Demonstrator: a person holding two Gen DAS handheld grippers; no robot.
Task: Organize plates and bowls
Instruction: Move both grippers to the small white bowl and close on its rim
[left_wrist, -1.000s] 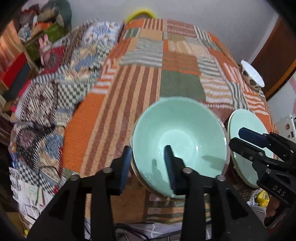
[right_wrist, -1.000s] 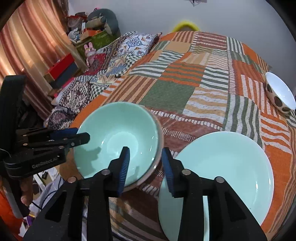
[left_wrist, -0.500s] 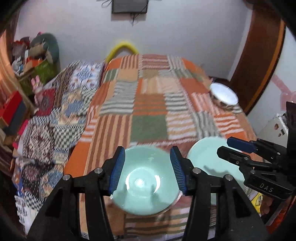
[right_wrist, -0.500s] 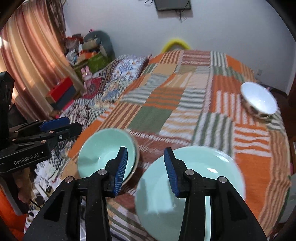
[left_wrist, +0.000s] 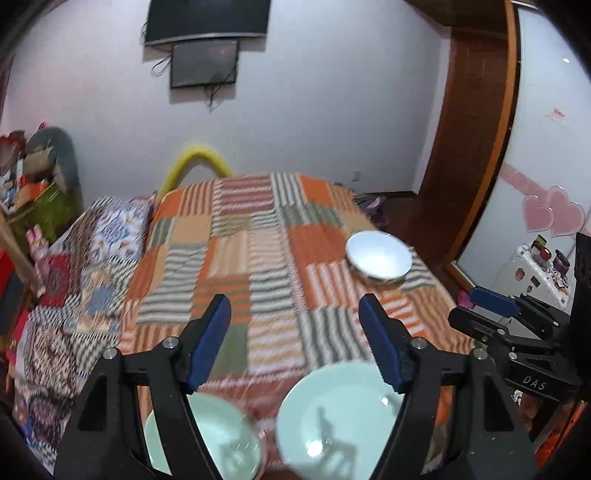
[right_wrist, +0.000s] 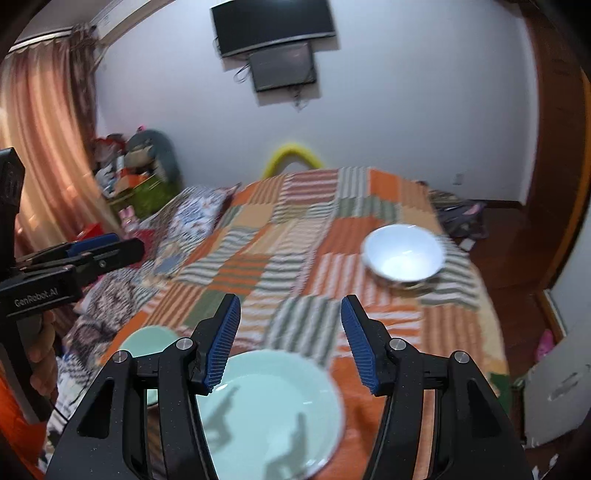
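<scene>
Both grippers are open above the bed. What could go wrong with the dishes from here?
The white bowl sits near the bed's right edge, so a nudge might send it to the floor. The green bowl and green plate rest on a soft blanket at the near edge; pressing down could tip them.

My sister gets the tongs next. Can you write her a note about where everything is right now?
Left tongs: open, empty, up above the bed.
Right tongs: open, empty too.
Green bowl: near edge of the patchwork blanket, on the left.
Green plate: beside it on the right, apart from it.
White bowl: alone, farther off on the right side.
Done: nothing stacked yet.
Left: gather the two bowls together, and give the plate its own spot.
</scene>
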